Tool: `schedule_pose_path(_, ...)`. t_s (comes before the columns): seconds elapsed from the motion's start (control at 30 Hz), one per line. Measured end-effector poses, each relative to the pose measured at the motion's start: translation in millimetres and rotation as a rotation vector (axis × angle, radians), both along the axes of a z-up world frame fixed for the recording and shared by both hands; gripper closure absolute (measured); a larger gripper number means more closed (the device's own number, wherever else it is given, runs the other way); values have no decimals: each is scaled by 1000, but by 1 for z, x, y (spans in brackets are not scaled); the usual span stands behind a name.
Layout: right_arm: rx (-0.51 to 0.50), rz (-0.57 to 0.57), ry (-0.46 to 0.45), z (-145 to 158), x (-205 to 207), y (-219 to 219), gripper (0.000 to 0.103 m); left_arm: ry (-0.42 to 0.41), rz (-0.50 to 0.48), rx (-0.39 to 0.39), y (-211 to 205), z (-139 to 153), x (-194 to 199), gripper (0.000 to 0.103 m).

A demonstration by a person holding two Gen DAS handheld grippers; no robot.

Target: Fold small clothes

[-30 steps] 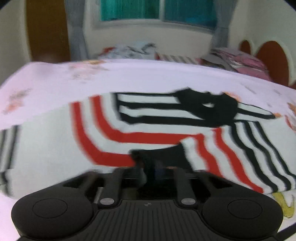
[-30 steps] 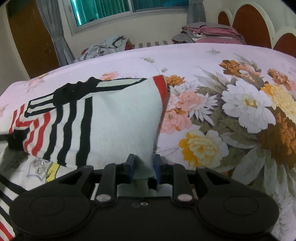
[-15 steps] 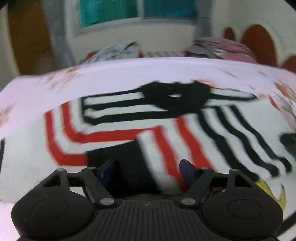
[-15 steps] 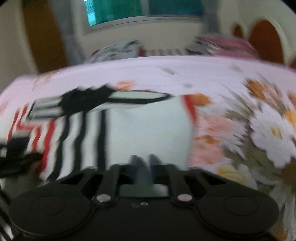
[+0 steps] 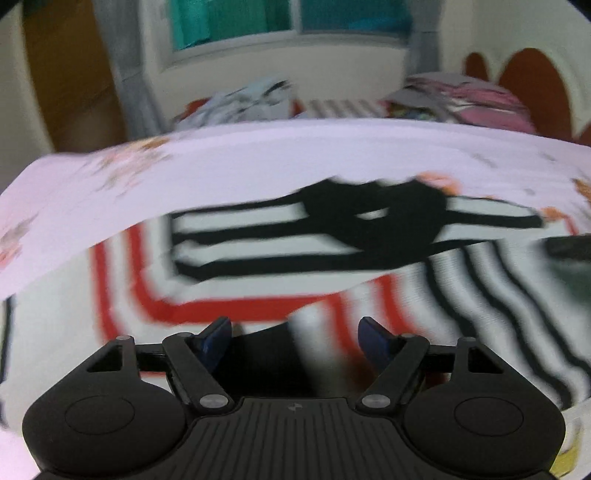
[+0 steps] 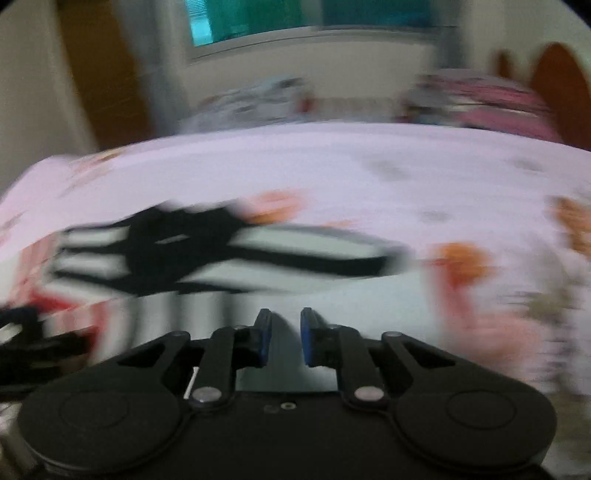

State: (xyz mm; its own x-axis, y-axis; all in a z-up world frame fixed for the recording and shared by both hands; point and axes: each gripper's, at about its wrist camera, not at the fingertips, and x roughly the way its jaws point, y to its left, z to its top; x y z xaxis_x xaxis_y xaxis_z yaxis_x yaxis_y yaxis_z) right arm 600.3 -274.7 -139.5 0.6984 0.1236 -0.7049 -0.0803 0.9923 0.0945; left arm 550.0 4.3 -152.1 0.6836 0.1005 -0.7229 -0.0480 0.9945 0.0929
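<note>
In the left wrist view, the left gripper [image 5: 294, 332] was seen with its jaws held wide apart. Nothing was pinched between the blue pads [image 5: 216, 338]. A striped shirt [image 5: 258, 266] was spread flat on the pink flowered bedsheet [image 5: 221, 166], just in front of and under the open jaws. White cloth with red and black stripes was seen, and a black collar [image 5: 373, 218] lay at the far side. A dark part of the shirt was seen between the pads, but it was not squeezed. The picture was blurred. A pile of clothes [image 5: 240, 103] was seen far back by the window [image 5: 288, 18].

In the right wrist view, the right gripper [image 6: 283, 341] was seen with its jaws close together and opening a little. White cloth of the shirt [image 6: 332, 302] lay in the small gap and in front of it. Whether the cloth was touched by the pads could not be told, because the picture was very blurred. The shirt was seen lying on the bedsheet [image 6: 369, 166], with orange flowers [image 6: 461, 258] beside it on the right.
</note>
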Motion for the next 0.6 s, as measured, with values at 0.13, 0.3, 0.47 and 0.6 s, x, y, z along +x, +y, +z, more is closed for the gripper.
schedule_pose_path(0.13, 26, -39, 31, -1, 2, -39, 93, 9, 34, -11, 17, -5, -4, 27)
schedule_pose_path(0.3, 21, 14, -35, 23, -39, -36, 79, -90, -2, -46, -8, 21, -33, 28)
schedule_pose_path(0.47, 20, 92, 1, 19, -89, -23, 79, 5, -54, -10, -31, 2, -47, 27)
schedule_pose_path(0.6, -83, 123, 46, 3, -90, -8, 79, 24, -26, -23, -28, -2, -46, 27)
